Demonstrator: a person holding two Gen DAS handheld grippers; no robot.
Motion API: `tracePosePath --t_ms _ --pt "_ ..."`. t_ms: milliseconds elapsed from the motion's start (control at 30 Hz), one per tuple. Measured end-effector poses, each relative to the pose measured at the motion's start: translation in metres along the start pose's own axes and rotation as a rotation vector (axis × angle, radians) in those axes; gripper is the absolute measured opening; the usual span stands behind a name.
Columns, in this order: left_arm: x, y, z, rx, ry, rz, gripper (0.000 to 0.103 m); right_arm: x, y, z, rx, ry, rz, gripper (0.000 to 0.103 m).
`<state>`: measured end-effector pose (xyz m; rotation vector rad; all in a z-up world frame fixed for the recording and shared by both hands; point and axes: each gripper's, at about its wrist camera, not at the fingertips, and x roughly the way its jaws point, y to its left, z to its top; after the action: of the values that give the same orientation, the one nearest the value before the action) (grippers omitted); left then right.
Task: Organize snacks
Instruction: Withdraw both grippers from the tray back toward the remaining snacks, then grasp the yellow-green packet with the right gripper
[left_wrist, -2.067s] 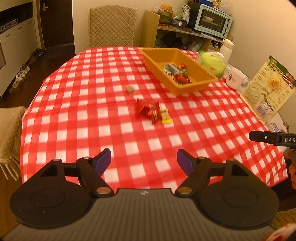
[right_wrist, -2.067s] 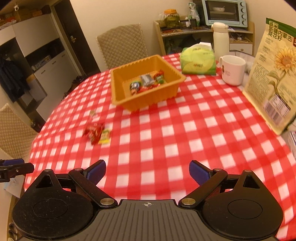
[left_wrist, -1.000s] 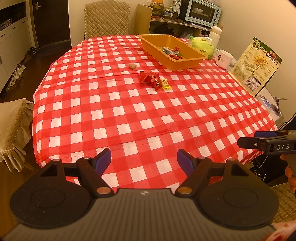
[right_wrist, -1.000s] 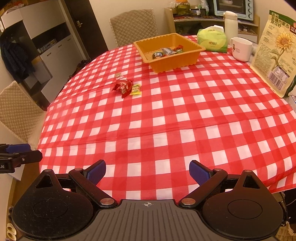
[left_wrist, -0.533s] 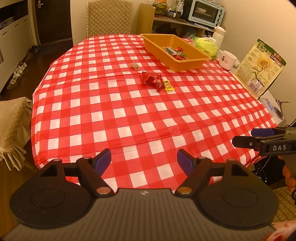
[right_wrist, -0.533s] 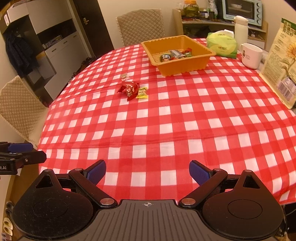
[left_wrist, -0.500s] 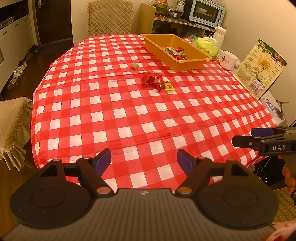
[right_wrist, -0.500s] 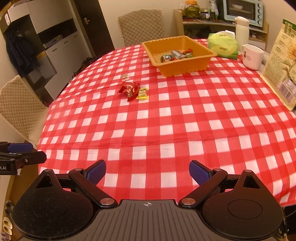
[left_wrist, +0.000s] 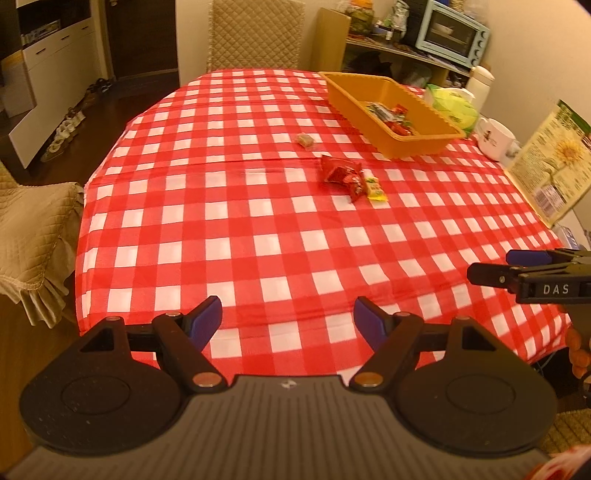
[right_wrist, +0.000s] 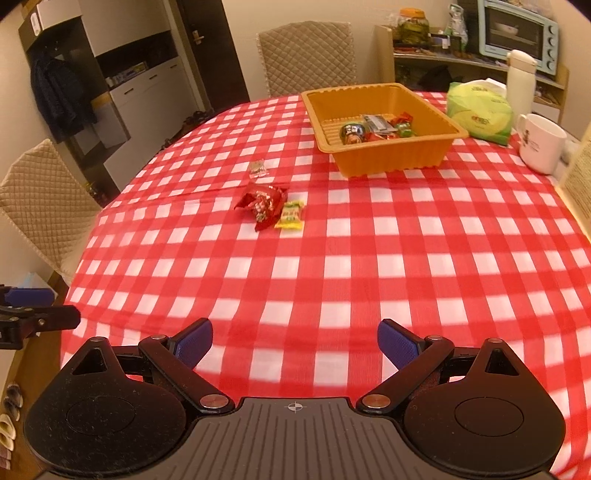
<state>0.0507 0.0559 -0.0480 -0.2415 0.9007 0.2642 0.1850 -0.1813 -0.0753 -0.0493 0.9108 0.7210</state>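
The red snack packet (right_wrist: 263, 204) and the yellow candy (right_wrist: 290, 216) touching it lie mid-counter, well ahead of us and short of the orange tray (right_wrist: 384, 158). Both the left gripper (left_wrist: 287, 319) and right gripper (right_wrist: 294, 343) have jaws wide and empty. The packet sits left of the right jaws' line and right of the left's, neither hand clearly nearer.

**A warm-lit dining room around a checked table**

Yellowish light filled the room. A red-and-white checked tablecloth (left_wrist: 258, 229) covered the rounded table. A quilted beige chair (right_wrist: 306, 55) stood at its far end, and another quilted chair (right_wrist: 37, 199) sat at the left side. The walls were cream, the floor (left_wrist: 110, 107) dark wood. White cabinets (right_wrist: 147, 96) and a dark door (right_wrist: 210, 48) stood on the left, with shoes on the floor nearby. A wooden shelf (right_wrist: 476, 70) at the back right held a pale blue toaster oven (right_wrist: 517, 26) and jars.
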Motion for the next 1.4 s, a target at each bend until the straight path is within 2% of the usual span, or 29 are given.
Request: tracePosePath --t_ms 133,267,500,567,633,767,1067,1167,1400 --pt "0.008 0.000 0.007 -0.026 -0.003 0.027 0.076 0.019 -0.006 0.014 -0.037 -0.006 0.016 0.095" --pt "0.016 -0.001 0.014 -0.050 -0.010 0.050 0.076 0.039 -0.009 0.030 -0.081 -0.005 0.036 0.084" --pt "0.031 -0.001 0.026 -0.093 -0.023 0.105 0.076 0.071 -0.015 0.054 -0.113 -0.019 0.055 0.080" --pt "0.034 0.001 0.029 -0.104 -0.028 0.123 0.076 0.080 -0.017 0.061 -0.123 -0.021 0.065 0.074" --pt "0.039 0.002 0.033 -0.117 -0.028 0.139 0.076 0.087 -0.019 0.066 -0.132 -0.022 0.065 0.072" --pt "0.047 0.004 0.039 -0.145 -0.029 0.163 0.076 0.105 -0.024 0.079 -0.125 -0.011 0.108 0.055" --pt "0.057 0.002 0.046 -0.178 -0.021 0.193 0.076 0.140 -0.026 0.095 -0.124 0.016 0.143 0.040" --pt "0.058 0.001 0.046 -0.181 -0.018 0.201 0.076 0.149 -0.024 0.097 -0.135 0.025 0.141 0.036" --pt "0.063 0.001 0.051 -0.189 -0.009 0.211 0.076 0.161 -0.023 0.095 -0.196 0.033 0.142 0.034"
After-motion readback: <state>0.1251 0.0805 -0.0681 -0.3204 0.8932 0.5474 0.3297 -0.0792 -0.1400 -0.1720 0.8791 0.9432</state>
